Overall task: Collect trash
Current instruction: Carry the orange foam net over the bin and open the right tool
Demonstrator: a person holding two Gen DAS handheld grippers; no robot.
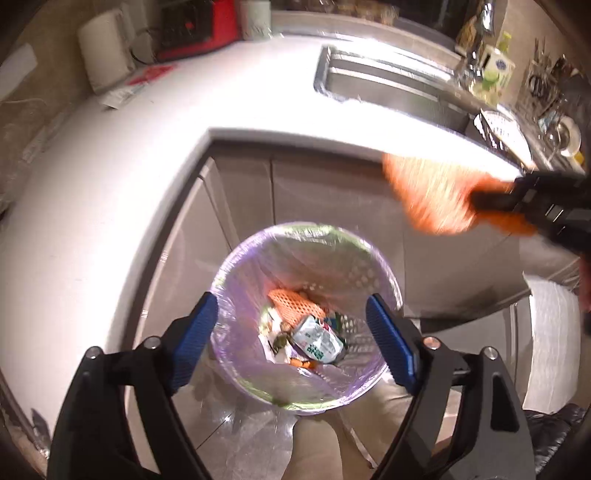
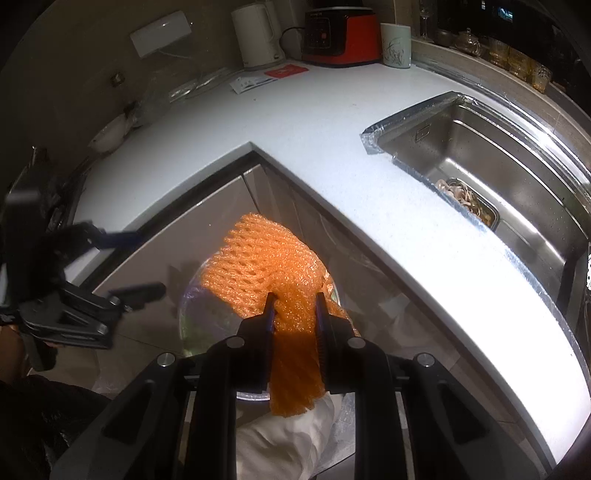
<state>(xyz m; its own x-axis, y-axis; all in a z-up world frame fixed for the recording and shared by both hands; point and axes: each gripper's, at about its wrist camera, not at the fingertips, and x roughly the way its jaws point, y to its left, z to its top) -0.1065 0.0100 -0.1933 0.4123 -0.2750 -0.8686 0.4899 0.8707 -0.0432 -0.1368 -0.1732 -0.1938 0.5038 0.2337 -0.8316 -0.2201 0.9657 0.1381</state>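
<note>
A round trash bin [image 1: 384, 291] lined with a clear bag stands on the floor in the counter's corner. It holds an orange foam net [image 1: 291, 302], a crushed carton [image 1: 317, 341] and scraps. My left gripper [image 1: 291, 325] is open and empty above the bin's mouth. My right gripper [image 2: 294, 308] is shut on another orange foam net [image 2: 266, 266], held above the bin [image 2: 192, 314]. In the left wrist view this net [image 1: 424, 192] shows blurred at the upper right, up and right of the bin.
A white L-shaped countertop [image 2: 332, 155] wraps around the bin. A steel sink [image 2: 487, 158] with a small tray of scraps [image 2: 469, 203] lies to the right. A kettle [image 2: 258, 33], a red appliance [image 2: 340, 33] and a cup [image 2: 395, 44] stand at the back. Grey cabinet doors [image 1: 332, 192] are behind the bin.
</note>
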